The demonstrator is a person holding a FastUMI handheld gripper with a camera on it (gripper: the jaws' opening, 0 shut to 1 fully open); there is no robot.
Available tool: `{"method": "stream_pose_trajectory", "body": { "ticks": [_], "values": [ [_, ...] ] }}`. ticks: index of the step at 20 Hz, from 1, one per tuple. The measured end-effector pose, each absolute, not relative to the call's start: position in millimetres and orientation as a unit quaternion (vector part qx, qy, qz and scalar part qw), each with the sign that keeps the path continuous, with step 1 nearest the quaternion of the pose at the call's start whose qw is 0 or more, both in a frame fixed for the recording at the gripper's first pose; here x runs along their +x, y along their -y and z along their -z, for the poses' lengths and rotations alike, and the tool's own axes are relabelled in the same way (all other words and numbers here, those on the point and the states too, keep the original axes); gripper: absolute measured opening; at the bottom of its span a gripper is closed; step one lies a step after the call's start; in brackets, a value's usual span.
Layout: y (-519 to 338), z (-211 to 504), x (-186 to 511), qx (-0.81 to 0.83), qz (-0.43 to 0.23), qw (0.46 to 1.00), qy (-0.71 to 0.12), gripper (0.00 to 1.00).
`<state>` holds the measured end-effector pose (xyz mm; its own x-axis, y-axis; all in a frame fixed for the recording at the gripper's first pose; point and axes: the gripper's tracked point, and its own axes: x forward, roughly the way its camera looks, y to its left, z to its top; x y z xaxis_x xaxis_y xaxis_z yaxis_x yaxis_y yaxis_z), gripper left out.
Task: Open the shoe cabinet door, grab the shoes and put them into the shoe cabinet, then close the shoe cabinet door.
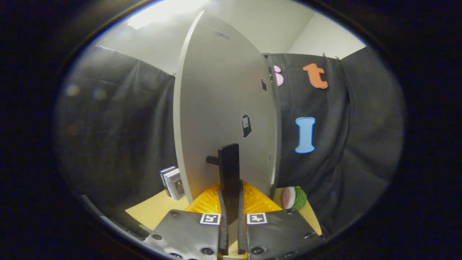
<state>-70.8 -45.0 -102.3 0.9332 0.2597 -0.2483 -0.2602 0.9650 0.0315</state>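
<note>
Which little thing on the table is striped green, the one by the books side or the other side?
The round pink-and-green striped toy, right of the white cabinet door. The small books stand left. The gripper clamps the black door handle.

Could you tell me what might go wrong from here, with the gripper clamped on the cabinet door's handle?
1. The gripper is shut on the thin black handle near its lower end; a pull off the door's arc may slip the fingers off.
2. The white door stands edge-on, close to the small boxes; a wide swing could knock them.
3. The watermelon-slice toy beside the door may be nudged too.
</note>
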Motion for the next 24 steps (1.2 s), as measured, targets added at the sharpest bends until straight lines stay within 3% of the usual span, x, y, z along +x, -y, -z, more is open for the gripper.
{"method": "stream_pose_trajectory", "body": {
  "ticks": [12,17,24],
  "values": [
    [148.7,111.2,-73.6,0.01,-0.053,0.988,-0.146,0.05],
    [152.1,113.2,-67.0,0.0,-0.09,0.986,-0.139,0.04],
    [162.9,108.8,-83.2,-0.017,-0.06,0.99,-0.128,0.06]
  ]
}}
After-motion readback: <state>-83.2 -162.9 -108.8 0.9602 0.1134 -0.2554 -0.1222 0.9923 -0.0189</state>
